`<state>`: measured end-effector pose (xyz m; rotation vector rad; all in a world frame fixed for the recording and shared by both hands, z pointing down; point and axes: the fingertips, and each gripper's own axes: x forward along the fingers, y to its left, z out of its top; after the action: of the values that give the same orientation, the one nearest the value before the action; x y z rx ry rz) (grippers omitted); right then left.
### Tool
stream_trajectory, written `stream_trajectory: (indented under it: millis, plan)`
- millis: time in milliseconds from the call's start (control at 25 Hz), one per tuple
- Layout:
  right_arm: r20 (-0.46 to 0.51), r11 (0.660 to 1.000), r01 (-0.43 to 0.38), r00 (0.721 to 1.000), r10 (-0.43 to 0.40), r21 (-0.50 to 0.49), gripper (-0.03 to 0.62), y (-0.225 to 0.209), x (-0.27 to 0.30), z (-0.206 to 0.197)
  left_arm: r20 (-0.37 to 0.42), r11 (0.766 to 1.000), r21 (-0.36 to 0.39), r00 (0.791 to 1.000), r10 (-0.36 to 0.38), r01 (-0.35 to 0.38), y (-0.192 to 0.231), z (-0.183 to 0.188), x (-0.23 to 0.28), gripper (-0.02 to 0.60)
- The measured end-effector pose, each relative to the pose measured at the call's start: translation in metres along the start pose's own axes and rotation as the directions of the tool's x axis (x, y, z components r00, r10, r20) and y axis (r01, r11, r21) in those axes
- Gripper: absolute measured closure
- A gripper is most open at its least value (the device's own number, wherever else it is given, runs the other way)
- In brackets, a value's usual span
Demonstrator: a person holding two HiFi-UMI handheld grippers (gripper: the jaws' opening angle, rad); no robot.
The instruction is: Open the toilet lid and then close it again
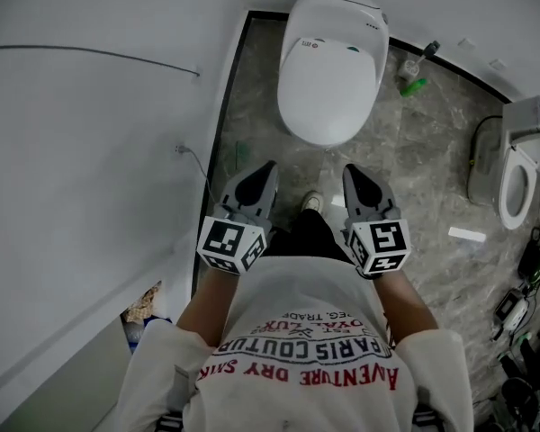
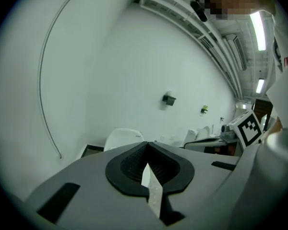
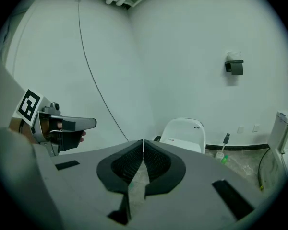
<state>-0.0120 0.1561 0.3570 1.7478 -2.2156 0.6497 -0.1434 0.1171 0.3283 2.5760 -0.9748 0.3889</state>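
1. Head view: the toilet lid [image 1: 328, 75] lies flat and shut on the bowl, ahead of both hands on the marble floor [image 1: 432, 142]. Its long axis runs away from the person, with the hinge end at the far wall and the rounded front edge nearest. The left tongs [image 1: 267, 167] and right tongs [image 1: 352, 171] point side by side at that front edge, which sits between their two lines and apart from both. Neither looks clearly nearer; the right tongs may be slightly closer.

2. Left gripper view: the left tongs [image 2: 146, 150] are closed, pads together, with nothing between them. The toilet lid [image 2: 122, 137] shows just above and left of the tips, low against the wall and not touched.

3. Right gripper view: the right tongs [image 3: 143, 145] are likewise closed and empty. The toilet lid [image 3: 185, 133] lies ahead and a little right of the tips, its front edge facing them, with bare floor between. The left tongs [image 3: 62, 124] hang level at the left.

4. Judgement: opening has not begun. The next move calls for reaching forward and down to get under that front edge.
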Motion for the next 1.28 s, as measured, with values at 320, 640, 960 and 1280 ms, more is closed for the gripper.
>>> stream_trajectory:
  millis: [320,640,960,1280]
  plan:
    - [-0.076,0.999,-0.014,0.997,0.017,0.031,0.579,-0.018,0.08,-0.056,-0.097,0.99,0.03,0.986,-0.137,0.14,0.026,-0.073,0.085,0.574]
    - [-0.122,0.995,0.052,0.992,-0.041,0.087,0.579,-0.065,0.156,-0.126,-0.186,0.988,0.033,0.972,-0.145,0.154,0.073,-0.162,0.155,0.574]
    - [-0.188,0.998,0.002,0.982,0.01,0.062,0.579,-0.08,0.227,-0.227,-0.245,0.968,0.062,0.944,-0.222,0.243,0.097,-0.264,0.209,0.574]
    - [-0.311,0.961,-0.061,0.95,-0.027,-0.269,0.575,-0.082,0.268,-0.322,-0.395,0.829,0.412,0.894,-0.212,0.379,0.108,-0.363,0.246,0.574]
